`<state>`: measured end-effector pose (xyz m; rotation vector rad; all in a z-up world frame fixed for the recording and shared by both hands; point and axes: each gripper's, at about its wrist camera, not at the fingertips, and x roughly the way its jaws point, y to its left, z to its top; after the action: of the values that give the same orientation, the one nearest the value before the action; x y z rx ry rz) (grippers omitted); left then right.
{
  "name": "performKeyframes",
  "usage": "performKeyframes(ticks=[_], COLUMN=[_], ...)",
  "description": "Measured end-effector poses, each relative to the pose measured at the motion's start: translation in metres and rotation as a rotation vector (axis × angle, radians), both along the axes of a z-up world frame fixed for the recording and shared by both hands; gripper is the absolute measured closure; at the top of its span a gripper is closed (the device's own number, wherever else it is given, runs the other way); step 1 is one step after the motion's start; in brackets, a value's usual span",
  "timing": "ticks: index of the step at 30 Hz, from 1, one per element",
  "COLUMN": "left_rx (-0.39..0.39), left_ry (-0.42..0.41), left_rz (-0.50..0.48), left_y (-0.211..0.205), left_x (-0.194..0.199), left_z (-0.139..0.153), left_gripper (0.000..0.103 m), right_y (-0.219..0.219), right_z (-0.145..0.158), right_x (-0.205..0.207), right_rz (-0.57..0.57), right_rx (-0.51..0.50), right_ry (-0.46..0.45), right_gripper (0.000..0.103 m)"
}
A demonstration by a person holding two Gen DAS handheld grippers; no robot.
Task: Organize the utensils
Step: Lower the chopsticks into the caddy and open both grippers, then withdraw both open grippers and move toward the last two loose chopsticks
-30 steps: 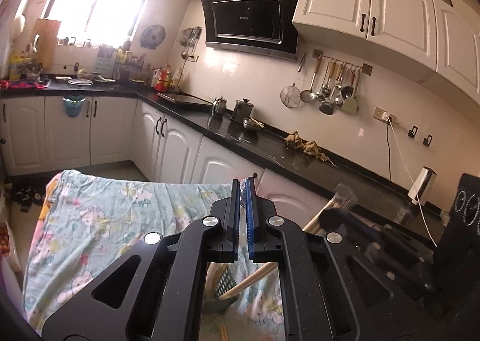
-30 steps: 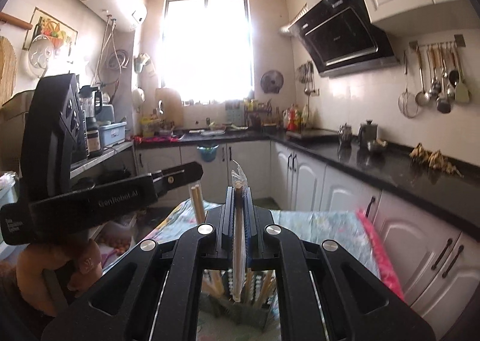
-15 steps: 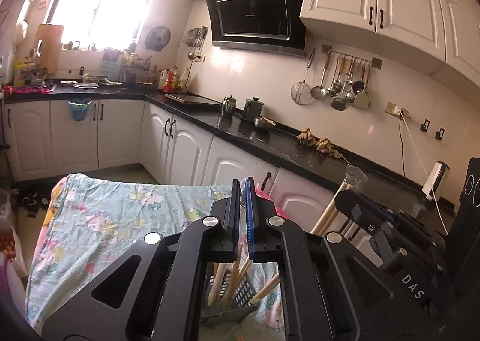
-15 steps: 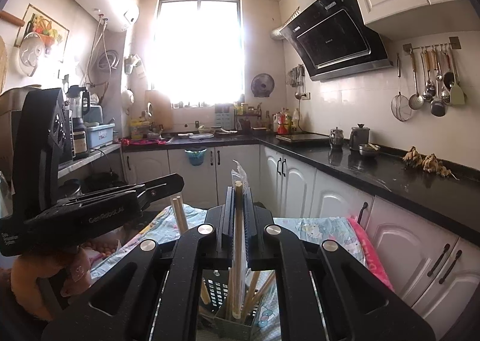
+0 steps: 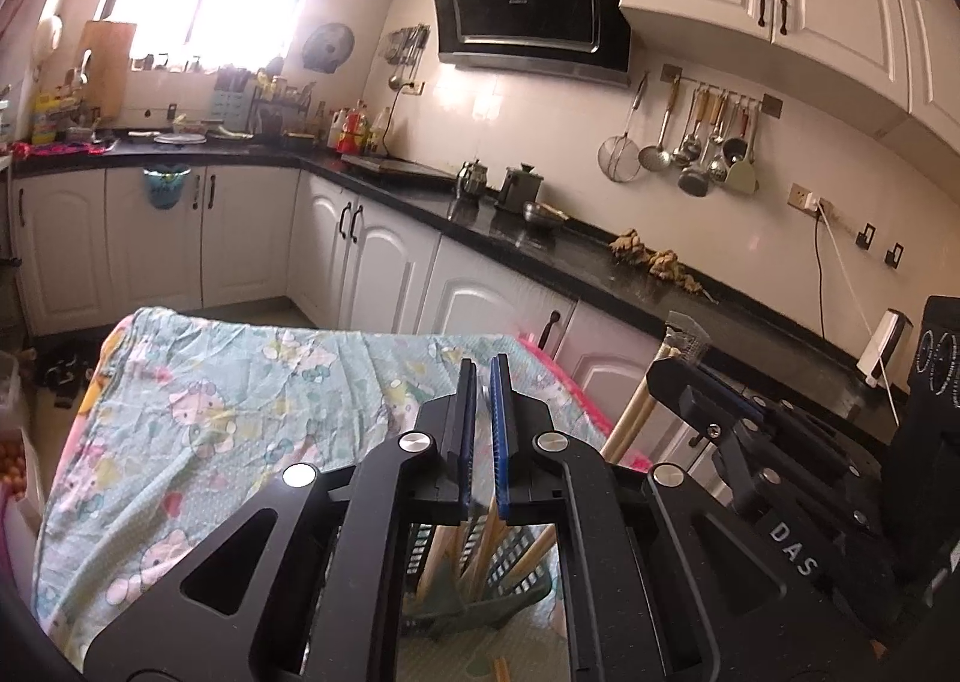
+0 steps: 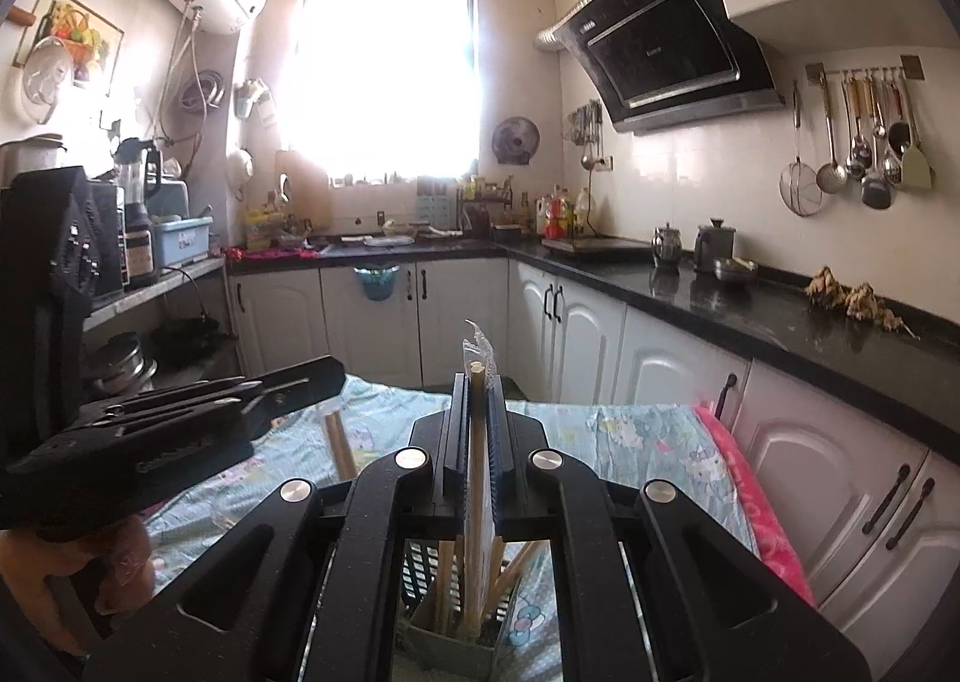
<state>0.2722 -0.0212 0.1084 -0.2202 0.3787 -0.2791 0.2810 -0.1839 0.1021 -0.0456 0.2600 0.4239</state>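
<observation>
Chopsticks (image 6: 477,454) in a clear plastic sleeve stand upright, pinched between the fingers of the right gripper (image 6: 477,400), their lower ends reaching into the slotted utensil holder (image 6: 447,631) directly below, where several more wooden sticks lean. That holder sits on the table (image 6: 630,430), which is covered by a pale green cartoon-print cloth with a pink edge. In the left wrist view the left gripper (image 5: 483,382) has its fingers drawn narrow, only a thin slit between the black and blue pads, and nothing is visibly held there; the same holder (image 5: 480,580) shows beneath it. To its right the other tool's body carries the white letters "DAS". In the right wrist view, the left tool's side bears embossed lettering too blurred to read. Farther off, a black countertop (image 6: 750,316) runs along white cabinets, with a black range hood (image 5: 522,3) above; its small logo is illegible.
</observation>
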Motion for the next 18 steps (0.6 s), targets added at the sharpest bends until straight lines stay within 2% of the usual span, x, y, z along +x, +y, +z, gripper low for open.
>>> performKeyframes(ticks=[3,5,6,7,9,11,13,18], left_rx=[0.002,0.004,0.004,0.002,-0.009,-0.016,-0.017,-0.048], left_ry=[0.018,0.03,0.033,0.035,0.043,0.038,0.033,0.018], left_rz=[0.002,0.003,0.006,0.007,0.009,0.008,0.012,0.029], left_y=[0.002,0.003,0.004,0.005,0.009,0.012,0.014,0.025], left_x=[0.001,0.001,0.0,-0.001,-0.005,-0.011,-0.016,-0.036], left_z=[-0.007,-0.01,-0.011,-0.012,-0.012,-0.011,-0.009,0.001], left_gripper=[0.101,0.101,0.097,0.087,0.077,0.073,0.061,0.042], right_y=[0.001,0.0,-0.001,-0.003,-0.007,-0.013,-0.019,-0.033], right_z=[-0.009,-0.014,-0.015,-0.017,-0.019,-0.02,-0.022,-0.028], right_x=[0.005,0.009,0.009,0.009,0.006,0.002,-0.003,-0.018], right_rz=[-0.016,-0.02,-0.023,-0.024,-0.028,-0.03,-0.033,-0.053], right_rx=[-0.005,0.0,0.005,0.016,0.025,0.035,0.04,0.035], right_ry=[0.038,0.078,0.088,0.099,0.111,0.123,0.132,0.165], right_gripper=[0.097,0.092,0.081,0.073,0.072,0.07,0.066,0.061])
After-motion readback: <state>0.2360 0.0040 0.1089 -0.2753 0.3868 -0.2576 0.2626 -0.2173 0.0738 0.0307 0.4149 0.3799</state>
